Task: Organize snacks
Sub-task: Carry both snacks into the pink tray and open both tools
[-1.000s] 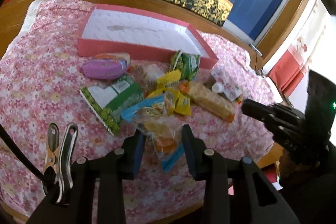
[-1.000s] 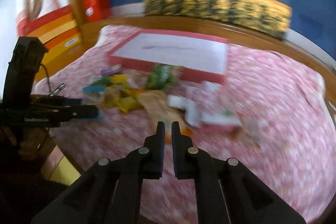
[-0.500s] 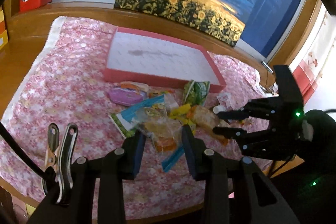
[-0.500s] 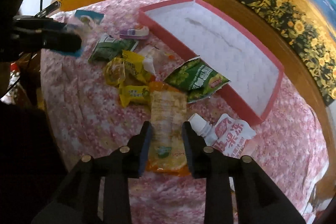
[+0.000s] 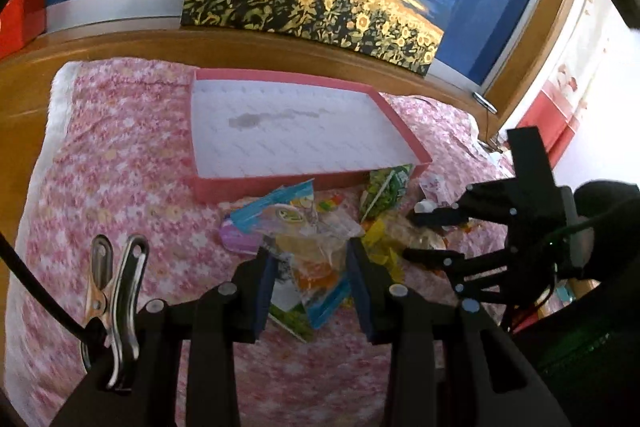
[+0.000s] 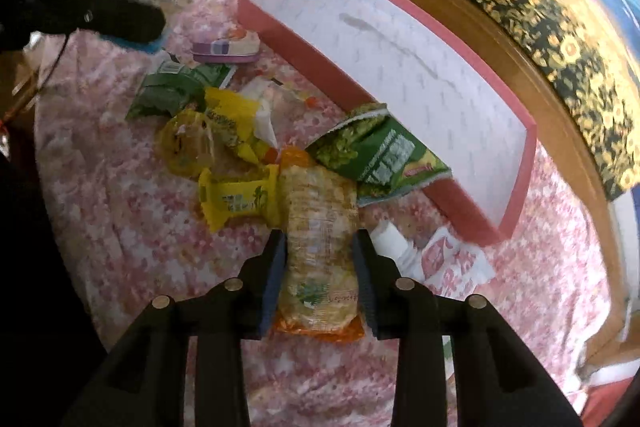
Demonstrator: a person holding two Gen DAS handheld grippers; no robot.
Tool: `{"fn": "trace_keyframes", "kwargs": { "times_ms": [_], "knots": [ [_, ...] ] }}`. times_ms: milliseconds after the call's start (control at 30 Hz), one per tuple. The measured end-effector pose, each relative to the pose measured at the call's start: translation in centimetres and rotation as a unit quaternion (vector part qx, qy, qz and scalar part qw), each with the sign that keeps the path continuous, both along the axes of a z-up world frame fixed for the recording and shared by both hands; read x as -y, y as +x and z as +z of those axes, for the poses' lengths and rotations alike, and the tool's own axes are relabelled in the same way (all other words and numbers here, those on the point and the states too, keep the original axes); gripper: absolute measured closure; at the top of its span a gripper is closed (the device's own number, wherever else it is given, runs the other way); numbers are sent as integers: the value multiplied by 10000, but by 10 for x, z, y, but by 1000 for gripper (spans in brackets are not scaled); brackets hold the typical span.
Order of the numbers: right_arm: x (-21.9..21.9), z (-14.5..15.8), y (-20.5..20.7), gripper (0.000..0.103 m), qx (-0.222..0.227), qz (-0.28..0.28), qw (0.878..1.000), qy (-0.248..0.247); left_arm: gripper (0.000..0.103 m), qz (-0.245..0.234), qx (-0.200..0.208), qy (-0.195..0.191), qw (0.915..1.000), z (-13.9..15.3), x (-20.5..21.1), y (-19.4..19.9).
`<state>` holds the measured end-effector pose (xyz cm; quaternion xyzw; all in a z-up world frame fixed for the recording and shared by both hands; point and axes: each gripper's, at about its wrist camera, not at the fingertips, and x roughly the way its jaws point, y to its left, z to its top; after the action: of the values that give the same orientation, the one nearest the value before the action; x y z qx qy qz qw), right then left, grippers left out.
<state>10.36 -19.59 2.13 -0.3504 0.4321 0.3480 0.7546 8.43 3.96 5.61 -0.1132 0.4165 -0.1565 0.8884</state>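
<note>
A pink tray with a white floor stands at the back of the flowered cloth; it also shows in the right wrist view. A heap of snack packs lies in front of it. My left gripper is shut on a clear pack with a blue edge and holds it above the heap. My right gripper is open, its fingers on either side of a long orange cracker pack lying on the cloth. In the left wrist view the right gripper reaches into the heap from the right.
Around the cracker pack lie yellow packs, a green pack against the tray wall, a dark green pack, a purple pack and a white pouch. A sunflower painting leans behind the tray. The left gripper hangs at far left.
My left gripper has carried the blue-edged pack up and toward the tray. My right gripper has come down and opened wider around the cracker pack.
</note>
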Motion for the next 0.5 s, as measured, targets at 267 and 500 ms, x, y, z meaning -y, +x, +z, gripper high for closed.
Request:
{"fn": "trace_keyframes", "kwargs": {
  "times_ms": [267, 500],
  "knots": [
    [-31, -15, 68, 65, -1515, -84, 9878, -350, 67, -26, 201, -250, 9995, 6, -32, 11],
    [-43, -8, 86, 66, -1457, -443, 9883, 26, 67, 140, 441, -167, 9988, 22, -56, 20]
  ]
}}
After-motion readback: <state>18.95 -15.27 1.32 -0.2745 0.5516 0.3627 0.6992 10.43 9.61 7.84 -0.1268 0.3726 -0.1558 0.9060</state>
